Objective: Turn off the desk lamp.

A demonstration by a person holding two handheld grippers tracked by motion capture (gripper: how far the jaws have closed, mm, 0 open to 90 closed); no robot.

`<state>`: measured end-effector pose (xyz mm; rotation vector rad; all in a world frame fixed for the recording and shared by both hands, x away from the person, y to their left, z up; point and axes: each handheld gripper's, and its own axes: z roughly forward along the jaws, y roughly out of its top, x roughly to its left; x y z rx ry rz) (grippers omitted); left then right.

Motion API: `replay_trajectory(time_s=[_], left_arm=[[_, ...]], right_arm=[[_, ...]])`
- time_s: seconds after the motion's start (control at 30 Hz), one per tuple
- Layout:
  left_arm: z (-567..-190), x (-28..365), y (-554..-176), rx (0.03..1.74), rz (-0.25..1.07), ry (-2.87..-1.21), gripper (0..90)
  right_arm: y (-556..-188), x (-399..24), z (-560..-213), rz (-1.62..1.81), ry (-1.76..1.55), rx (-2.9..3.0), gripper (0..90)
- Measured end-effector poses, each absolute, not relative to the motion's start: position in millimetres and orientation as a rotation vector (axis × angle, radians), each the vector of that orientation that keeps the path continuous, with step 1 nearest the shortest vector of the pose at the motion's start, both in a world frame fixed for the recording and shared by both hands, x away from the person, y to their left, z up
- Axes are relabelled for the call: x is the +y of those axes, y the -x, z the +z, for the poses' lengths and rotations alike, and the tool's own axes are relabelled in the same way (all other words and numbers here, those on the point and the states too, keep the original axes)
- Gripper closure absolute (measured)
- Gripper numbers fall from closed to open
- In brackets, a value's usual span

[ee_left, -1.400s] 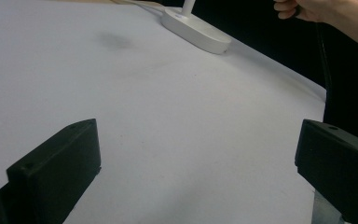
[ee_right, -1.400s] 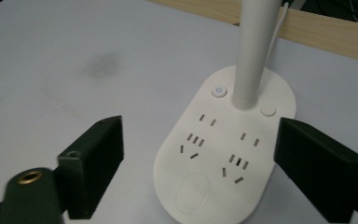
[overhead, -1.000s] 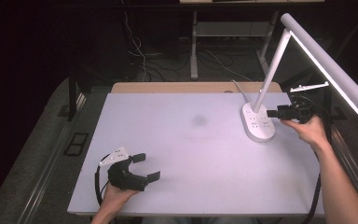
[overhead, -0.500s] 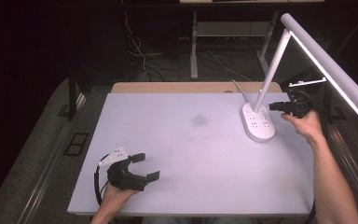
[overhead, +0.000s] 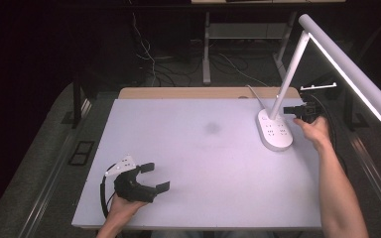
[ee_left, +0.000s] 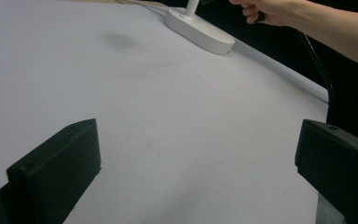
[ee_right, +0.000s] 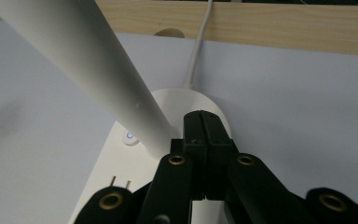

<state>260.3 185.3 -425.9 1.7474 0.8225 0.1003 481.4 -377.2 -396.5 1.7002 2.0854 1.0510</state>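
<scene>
The white table [overhead: 203,163] carries a desk lamp [overhead: 278,130] at its far right corner. The right gripper [overhead: 297,109] sits just beside the lamp's stem, over the base, jaws pressed together on nothing after closing. The left gripper [overhead: 151,177] rests near the front edge, jaws spread wide.

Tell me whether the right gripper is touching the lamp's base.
Cannot tell. In the right gripper view the shut right gripper hangs over the lamp base, hiding any contact or gap.
</scene>
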Motion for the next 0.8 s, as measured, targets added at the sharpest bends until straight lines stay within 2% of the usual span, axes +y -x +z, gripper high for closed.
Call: replay_trajectory(time_s=[0.8], left_arm=[[-425, 186, -258, 0.816, 0.095, -1.747, 0.0]], right_arm=[[-493, -372, -421, 1.067, -1.827, 2.086, 90.0]])
